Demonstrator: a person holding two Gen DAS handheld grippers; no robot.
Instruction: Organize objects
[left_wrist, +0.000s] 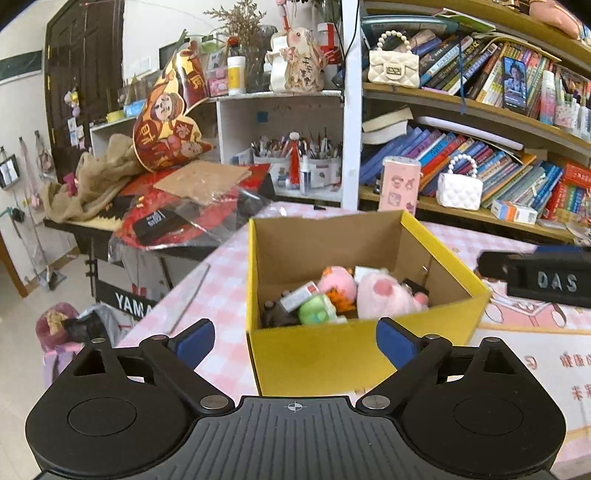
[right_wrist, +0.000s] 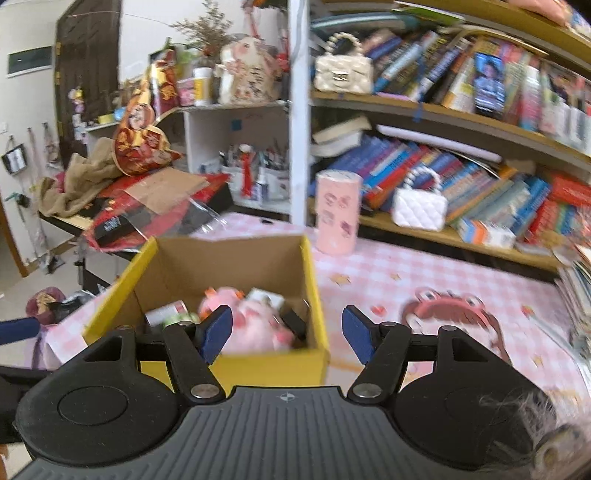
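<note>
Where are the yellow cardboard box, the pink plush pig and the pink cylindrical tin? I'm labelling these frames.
yellow cardboard box (left_wrist: 321, 354): left wrist view, near outer wall.
pink plush pig (left_wrist: 384, 295): left wrist view, its body.
pink cylindrical tin (right_wrist: 338, 212): right wrist view, its side.

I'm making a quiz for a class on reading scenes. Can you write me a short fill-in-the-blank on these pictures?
1. The box on the checked tablecloth is ____ on the outside.
2. The big soft toy inside the box is ____ in colour.
3. The left gripper holds ____ between its pads.
4. The white handbag has a handle of ____.

Missing words: yellow; pink; nothing; beads
</note>
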